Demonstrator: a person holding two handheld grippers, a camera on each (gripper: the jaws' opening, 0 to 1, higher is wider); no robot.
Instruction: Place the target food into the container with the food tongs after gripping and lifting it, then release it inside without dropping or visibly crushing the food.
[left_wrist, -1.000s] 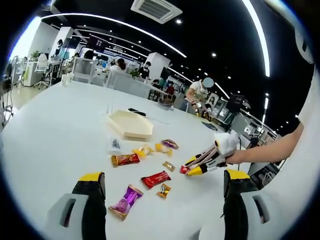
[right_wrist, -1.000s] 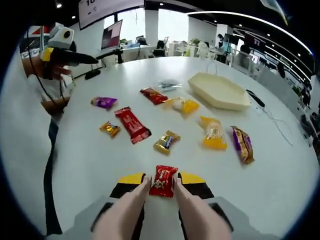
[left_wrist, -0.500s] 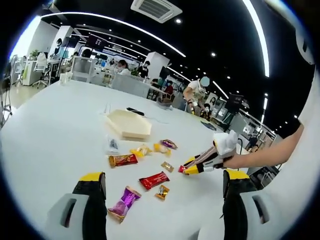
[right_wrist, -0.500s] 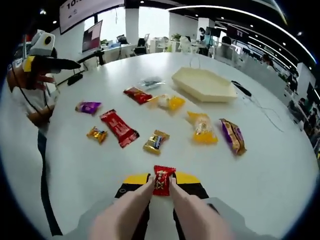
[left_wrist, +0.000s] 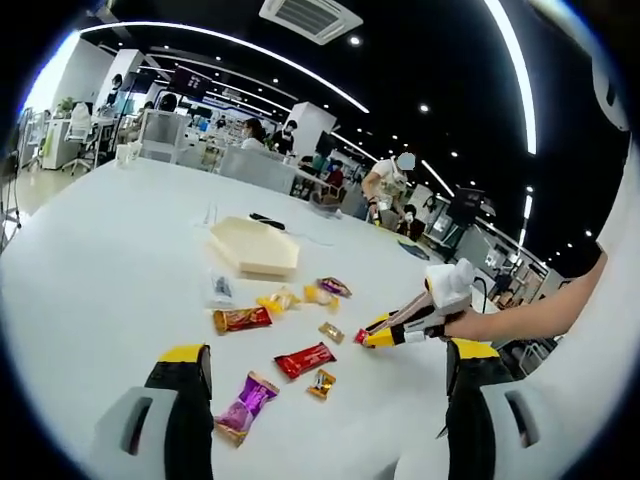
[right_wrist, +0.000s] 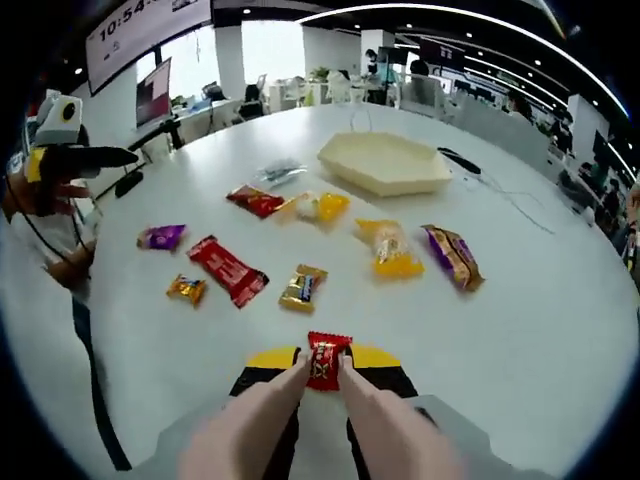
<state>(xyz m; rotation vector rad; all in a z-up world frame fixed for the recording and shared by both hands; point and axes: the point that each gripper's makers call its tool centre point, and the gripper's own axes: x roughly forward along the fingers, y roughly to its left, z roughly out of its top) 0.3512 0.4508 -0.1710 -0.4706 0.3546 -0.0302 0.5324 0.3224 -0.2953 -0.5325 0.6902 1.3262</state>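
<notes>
A red candy (right_wrist: 323, 360) is pinched between the tips of the flesh-coloured food tongs (right_wrist: 262, 412), clear of the white table. My right gripper (right_wrist: 322, 357) is shut on those tongs, its yellow-tipped jaws pressing their arms. The left gripper view has the right gripper (left_wrist: 372, 336) at centre right with the red candy (left_wrist: 361, 336) at its tip, above the table. A cream hexagonal container (right_wrist: 385, 162) lies beyond the sweets, also seen as a pale tray (left_wrist: 255, 248). My left gripper (left_wrist: 327, 350) is open and holds nothing; it appears at far left (right_wrist: 125, 155).
Several wrapped sweets lie between me and the container: a long red bar (right_wrist: 228, 270), a gold-blue sweet (right_wrist: 302, 287), a yellow bag (right_wrist: 385, 248), a purple-gold bar (right_wrist: 452, 256), a purple sweet (right_wrist: 160, 236). A black cable (right_wrist: 470, 165) runs behind the container. People sit at desks beyond.
The right gripper has risen with the red candy held in the tongs, so the table looks farther below it. The left gripper has stayed open and nearly still.
</notes>
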